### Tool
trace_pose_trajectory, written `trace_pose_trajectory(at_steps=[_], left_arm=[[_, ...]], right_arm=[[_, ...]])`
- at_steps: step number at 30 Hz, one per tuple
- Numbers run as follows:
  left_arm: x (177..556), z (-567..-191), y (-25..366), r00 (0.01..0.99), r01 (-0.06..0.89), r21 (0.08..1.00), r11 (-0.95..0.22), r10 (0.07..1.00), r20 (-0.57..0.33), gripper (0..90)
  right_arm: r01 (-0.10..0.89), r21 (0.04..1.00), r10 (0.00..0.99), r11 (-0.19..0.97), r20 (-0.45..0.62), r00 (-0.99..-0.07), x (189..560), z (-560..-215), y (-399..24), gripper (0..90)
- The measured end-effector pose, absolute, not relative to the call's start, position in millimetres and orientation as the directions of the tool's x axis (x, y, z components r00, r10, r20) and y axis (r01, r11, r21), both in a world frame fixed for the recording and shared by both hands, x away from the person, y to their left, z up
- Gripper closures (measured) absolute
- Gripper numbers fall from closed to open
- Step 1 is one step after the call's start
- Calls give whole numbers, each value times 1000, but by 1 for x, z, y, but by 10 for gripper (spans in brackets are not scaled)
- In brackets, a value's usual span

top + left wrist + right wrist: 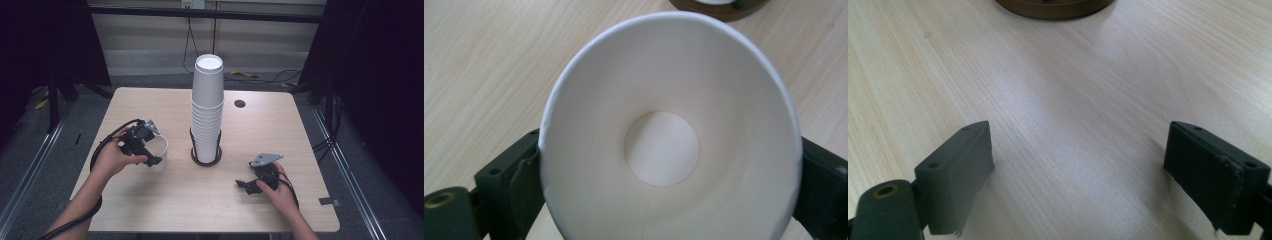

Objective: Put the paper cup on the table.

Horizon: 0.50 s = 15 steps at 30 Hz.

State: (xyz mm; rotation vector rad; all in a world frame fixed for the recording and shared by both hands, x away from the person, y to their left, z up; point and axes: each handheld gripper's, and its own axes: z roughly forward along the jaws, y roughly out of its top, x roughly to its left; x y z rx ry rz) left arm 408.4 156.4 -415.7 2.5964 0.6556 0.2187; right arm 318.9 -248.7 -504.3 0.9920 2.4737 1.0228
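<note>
The table (150, 205) bears a tall cup stack (207, 107) in a dark round holder (205, 159) at its middle. At the near left, the left forearm angles in from the bottom edge, and its hand tips the left gripper (152, 155) down over a single cup (161, 155) left of the stack. That cup sits between the jaws, mouth toward the camera; whether the pads press it cannot be told. At the near right, the right hand rests low, its right gripper (245, 185) pointing left with jaws wide apart and empty.
</note>
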Motion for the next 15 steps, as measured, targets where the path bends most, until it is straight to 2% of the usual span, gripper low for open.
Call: trace_pose_trajectory(at_steps=[3, 8, 15], left_arm=[[406, -419, 158, 868, 426, 480, -767, 496, 23, 62], [404, -426, 161, 873, 425, 460, -780, 487, 19, 75], [398, -439, 176, 862, 450, 502, -738, 507, -27, 90]], right_arm=[[488, 707, 691, 512, -1, -723, 319, -504, -249, 118], [488, 707, 691, 512, -2, -723, 319, -504, -249, 119], [487, 707, 691, 512, -2, -723, 319, -504, -249, 119]])
